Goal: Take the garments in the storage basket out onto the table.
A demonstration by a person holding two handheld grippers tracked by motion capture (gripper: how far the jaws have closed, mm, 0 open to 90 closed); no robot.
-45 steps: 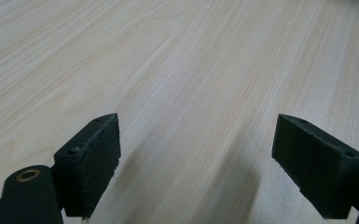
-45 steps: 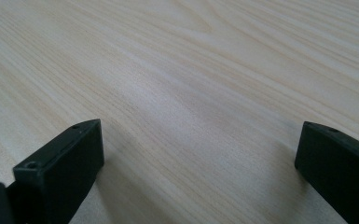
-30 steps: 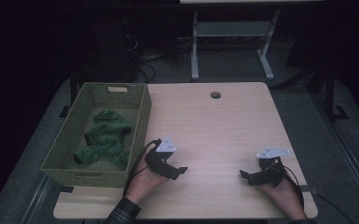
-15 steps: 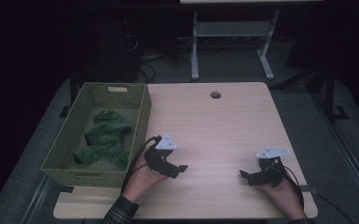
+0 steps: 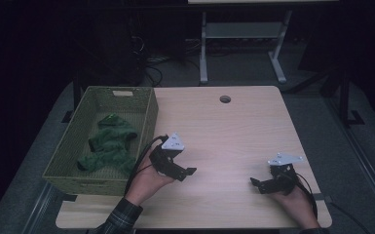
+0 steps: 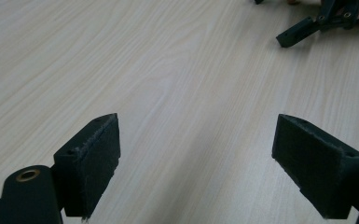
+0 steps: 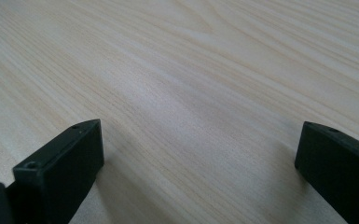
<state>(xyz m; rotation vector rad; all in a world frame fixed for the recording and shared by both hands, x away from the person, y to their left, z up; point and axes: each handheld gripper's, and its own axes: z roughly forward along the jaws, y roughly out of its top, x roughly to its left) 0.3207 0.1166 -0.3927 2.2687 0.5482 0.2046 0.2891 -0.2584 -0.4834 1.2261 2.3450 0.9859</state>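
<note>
green cloth [image 5: 108, 145] sits in the basket [image 5: 146, 127] beside the left gripper [image 5: 184, 171], jaws wide apart, empty, ready to grab.

The left black two-jaw gripper [image 5: 182, 171] is tilted up off the pale wooden worktop [image 5: 224, 131], fingers [image 6: 91, 161] spread wide apart. Nearer that worktop's right edge, the right black gripper [image 5: 255, 184] sits low, its fingers [image 7: 63, 161] parted too, pointing left.
</note>
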